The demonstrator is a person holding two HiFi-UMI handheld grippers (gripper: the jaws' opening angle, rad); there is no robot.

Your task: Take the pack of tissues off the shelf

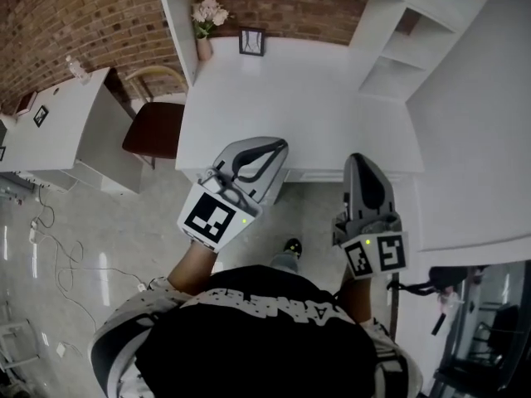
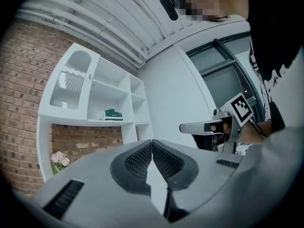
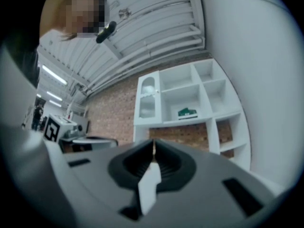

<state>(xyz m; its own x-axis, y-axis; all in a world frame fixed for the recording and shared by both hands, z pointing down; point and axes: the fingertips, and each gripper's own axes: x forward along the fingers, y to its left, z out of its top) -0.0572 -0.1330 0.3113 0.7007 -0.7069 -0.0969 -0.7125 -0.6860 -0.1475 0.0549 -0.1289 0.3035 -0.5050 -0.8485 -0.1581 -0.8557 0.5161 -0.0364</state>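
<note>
The pack of tissues is a small green pack lying in a middle compartment of the white shelf unit. The right gripper view shows the same pack far ahead and above. The head view does not show it. My left gripper hovers over the front edge of the white desk, jaws shut with nothing between them. My right gripper is beside it to the right, also shut and empty. Both are well short of the shelf.
On the back of the desk stand a vase of pink flowers and a small picture frame. A brown chair sits left of the desk, next to a white side table. Cables lie on the floor. A brick wall is behind.
</note>
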